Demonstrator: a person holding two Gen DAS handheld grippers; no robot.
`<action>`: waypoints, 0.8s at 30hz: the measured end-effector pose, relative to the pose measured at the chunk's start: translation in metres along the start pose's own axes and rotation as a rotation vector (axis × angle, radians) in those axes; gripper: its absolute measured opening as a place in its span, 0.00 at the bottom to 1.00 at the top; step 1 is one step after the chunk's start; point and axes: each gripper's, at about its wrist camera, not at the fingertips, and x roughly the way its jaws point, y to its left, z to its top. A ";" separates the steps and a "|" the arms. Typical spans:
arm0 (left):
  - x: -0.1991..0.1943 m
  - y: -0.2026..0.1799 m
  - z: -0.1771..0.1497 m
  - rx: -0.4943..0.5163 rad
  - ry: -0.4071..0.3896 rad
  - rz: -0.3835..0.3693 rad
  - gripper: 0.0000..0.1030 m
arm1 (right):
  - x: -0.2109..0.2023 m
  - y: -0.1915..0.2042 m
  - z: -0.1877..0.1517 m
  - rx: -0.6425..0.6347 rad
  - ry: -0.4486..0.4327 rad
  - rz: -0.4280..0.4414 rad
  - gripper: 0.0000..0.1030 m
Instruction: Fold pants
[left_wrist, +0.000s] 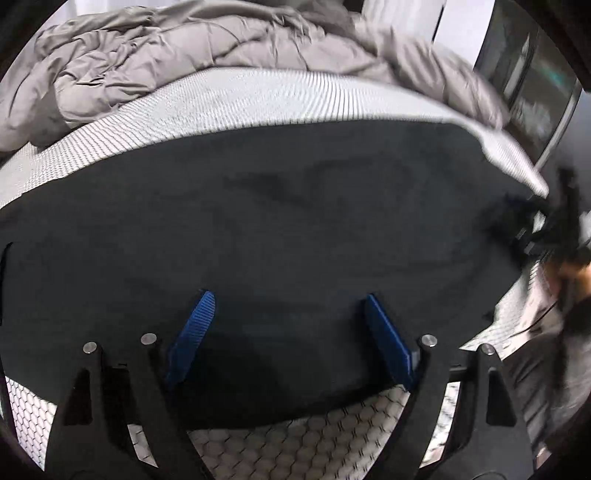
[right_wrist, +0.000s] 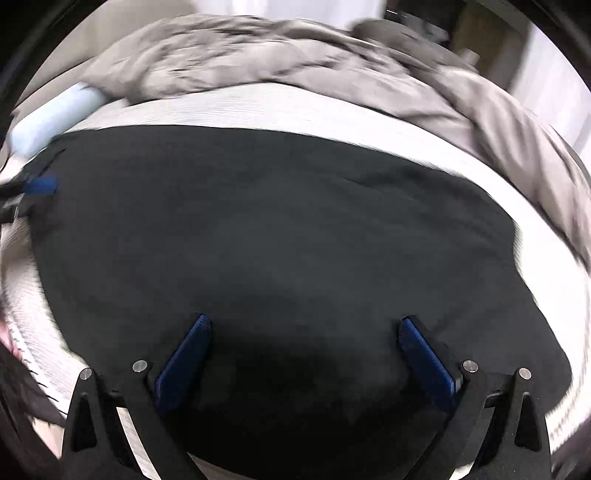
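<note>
Left gripper (left_wrist: 288, 299): jaws spread wide, nothing between the blue pads (left_wrist: 192, 332), poised over the near edge of the pants (left_wrist: 277, 221). Pants: dark, spread flat across the bed (left_wrist: 258, 99), filling the middle of both views. Blanket (left_wrist: 147, 55): grey, crumpled, heaped beyond the pants at 12 o'clock. In the left wrist view, right gripper (left_wrist: 535, 221) blurred at 3 o'clock, at the edge of the pants; contact cannot be told there. Right gripper (right_wrist: 303, 325), own view: jaws spread wide, empty, over the pants. In the same view, left gripper (right_wrist: 33, 188) at 9 o'clock beside the edge of the pants. Pale blue roll (right_wrist: 51, 114) at 10 o'clock, just beyond the pants.
</note>
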 end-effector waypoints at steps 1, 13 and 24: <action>0.003 -0.005 0.000 0.020 -0.003 0.012 0.81 | 0.000 -0.010 -0.002 0.021 0.005 -0.009 0.99; -0.006 0.015 -0.010 -0.010 -0.006 -0.010 0.81 | -0.062 -0.133 -0.054 0.590 -0.199 -0.058 0.98; -0.007 0.017 -0.011 -0.033 -0.016 -0.012 0.81 | -0.016 -0.169 -0.043 0.862 -0.206 0.201 0.21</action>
